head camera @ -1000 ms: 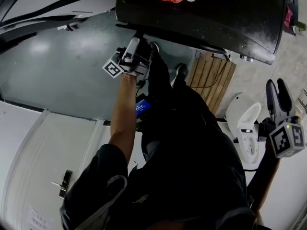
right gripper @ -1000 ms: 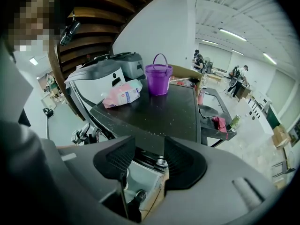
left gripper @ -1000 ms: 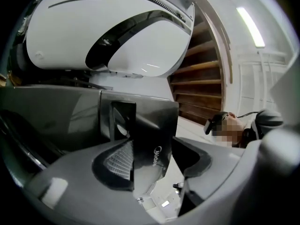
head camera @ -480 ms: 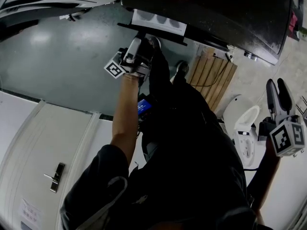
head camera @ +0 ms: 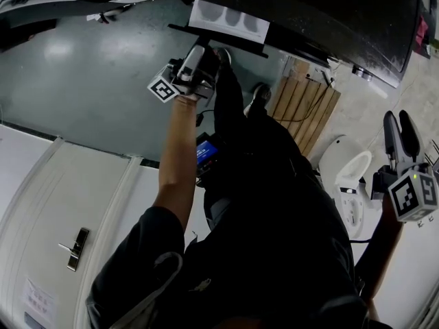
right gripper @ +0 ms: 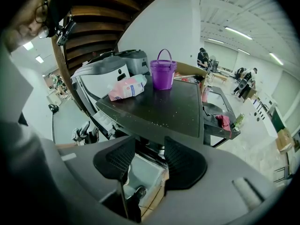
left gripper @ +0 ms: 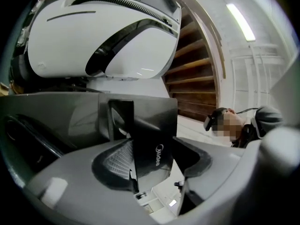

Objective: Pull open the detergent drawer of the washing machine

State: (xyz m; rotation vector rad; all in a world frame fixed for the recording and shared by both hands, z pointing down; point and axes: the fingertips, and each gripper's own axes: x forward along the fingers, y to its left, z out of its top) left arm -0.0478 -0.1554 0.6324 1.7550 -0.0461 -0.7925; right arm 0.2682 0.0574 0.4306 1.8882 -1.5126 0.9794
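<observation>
Black washing machine (head camera: 322,12) across top of head view, white detergent drawer (head camera: 226,19) standing out from its front edge. Left claw (head camera: 200,55) clamped on drawer's front; right claw (head camera: 398,123) well apart, low at right.

Left gripper view: left claw (left gripper: 154,165) shut, dark drawer front pinched between pads.

Right gripper view: right claw (right gripper: 149,161) parted, empty. Beyond, purple bucket (right gripper: 162,71) at far edge of machine's top, pink pouch (right gripper: 127,87) just beside, nearer left corner.

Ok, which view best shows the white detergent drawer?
Head view: the white detergent drawer shows its compartments from above. Left gripper view: only its dark front panel, between the jaws; right gripper view: a distant sliver.
</observation>
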